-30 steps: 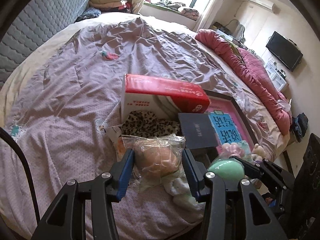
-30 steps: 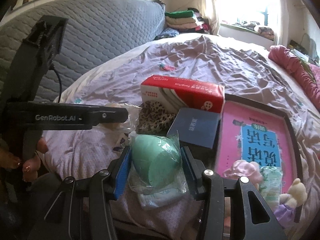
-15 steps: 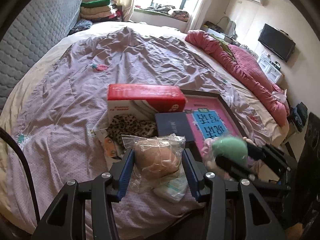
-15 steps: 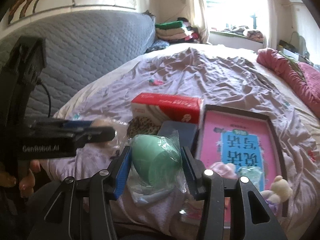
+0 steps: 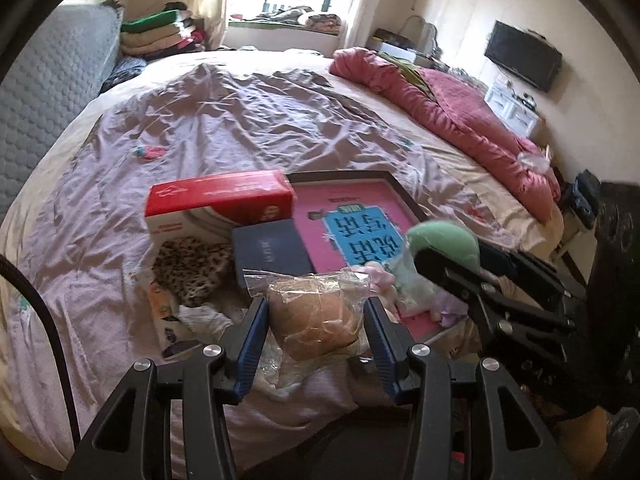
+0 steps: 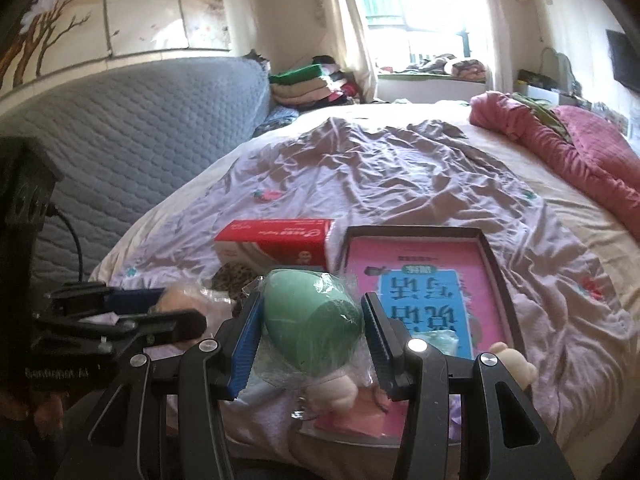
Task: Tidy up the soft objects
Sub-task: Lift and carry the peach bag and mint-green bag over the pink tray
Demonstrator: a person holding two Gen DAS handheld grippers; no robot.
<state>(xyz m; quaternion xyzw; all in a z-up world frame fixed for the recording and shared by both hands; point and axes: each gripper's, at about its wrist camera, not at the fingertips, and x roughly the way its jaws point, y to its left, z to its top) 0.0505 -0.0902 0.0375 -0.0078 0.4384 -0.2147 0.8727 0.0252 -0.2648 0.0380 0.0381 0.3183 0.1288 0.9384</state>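
The left tool [image 5: 316, 328] clamps a bagged tan sponge [image 5: 316, 320] above the bed [image 5: 280, 120], just in front of the red box [image 5: 220, 200]. The right tool [image 6: 312, 340] grips a bagged green sponge [image 6: 312, 320], right of that box, over the near edge of the pink tray [image 6: 436, 280].

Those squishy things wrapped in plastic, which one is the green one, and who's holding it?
The green egg-shaped sponge sits clamped in the right gripper. The other wrapped one, the tan sponge, is clamped in the left gripper.
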